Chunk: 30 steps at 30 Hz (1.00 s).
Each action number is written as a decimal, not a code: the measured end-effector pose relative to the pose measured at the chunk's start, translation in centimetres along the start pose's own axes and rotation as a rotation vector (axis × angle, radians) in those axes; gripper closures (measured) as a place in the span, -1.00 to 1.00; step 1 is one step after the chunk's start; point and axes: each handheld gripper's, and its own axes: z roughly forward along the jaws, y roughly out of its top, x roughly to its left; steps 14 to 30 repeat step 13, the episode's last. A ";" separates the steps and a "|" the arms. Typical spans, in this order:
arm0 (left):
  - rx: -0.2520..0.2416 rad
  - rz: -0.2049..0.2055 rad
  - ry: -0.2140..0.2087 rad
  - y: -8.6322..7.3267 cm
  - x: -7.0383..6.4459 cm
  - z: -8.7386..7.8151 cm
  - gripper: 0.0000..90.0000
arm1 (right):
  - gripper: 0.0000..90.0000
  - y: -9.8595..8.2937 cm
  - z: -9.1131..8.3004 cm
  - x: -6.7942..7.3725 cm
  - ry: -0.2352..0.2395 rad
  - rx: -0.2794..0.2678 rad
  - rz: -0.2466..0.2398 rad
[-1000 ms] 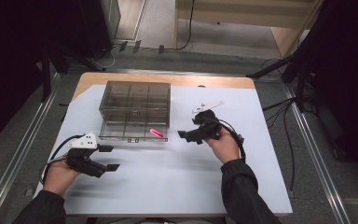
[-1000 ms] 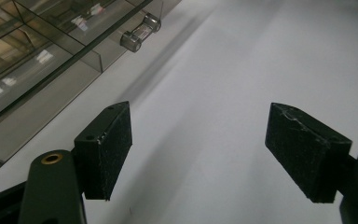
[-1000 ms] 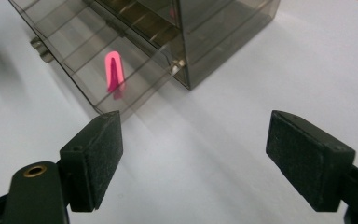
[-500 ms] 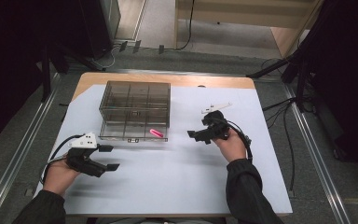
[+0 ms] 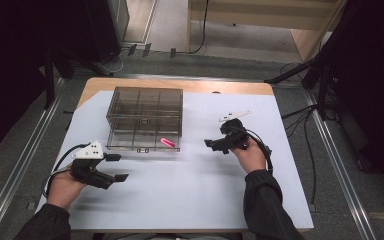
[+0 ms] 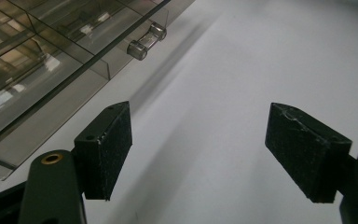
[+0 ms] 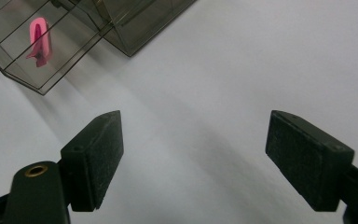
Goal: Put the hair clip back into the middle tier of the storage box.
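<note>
Leftmost, saw the left gripper (image 5: 114, 167) held low over the white sheet (image 5: 190, 200), just off the near-left corner of the smoky clear compartment box (image 5: 145, 120). Found its 2 jaws spread wide with nothing between them; noted in the left gripper view the bare sheet between the pads (image 6: 107, 149) and the box's front edge with its small clear latch (image 6: 147, 42) up to the left. Next, took in the box itself, lid shut, standing on the sheet toward the table's far left. Spotted a pink piece (image 5: 168, 143) inside its near-right compartment, lying flat beneath the lid, also seen through the wall in the right gripper view (image 7: 39, 41). Farther right, placed the right gripper (image 5: 219, 145) near the box's right side but apart from it, jaws pointing toward the box. Found those jaws wide too and empty, over bare sheet.
</note>
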 end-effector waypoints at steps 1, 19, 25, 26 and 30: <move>0.000 -0.003 0.004 0.0 0.0 0.1 -0.47 | -0.56 0.0 0.0 0.0 0.000 0.002 0.003; 0.012 -0.009 0.002 -0.1 0.1 0.1 -0.47 | -0.57 -0.4 0.4 -0.3 -0.019 0.035 -0.023; 0.012 -0.009 0.002 -0.1 0.1 0.1 -0.47 | -0.57 -0.4 0.4 -0.3 -0.019 0.035 -0.023; 0.012 -0.009 0.002 -0.1 0.1 0.1 -0.47 | -0.57 -0.4 0.4 -0.3 -0.019 0.035 -0.023; 0.012 -0.009 0.002 -0.1 0.1 0.1 -0.47 | -0.57 -0.4 0.4 -0.3 -0.019 0.035 -0.023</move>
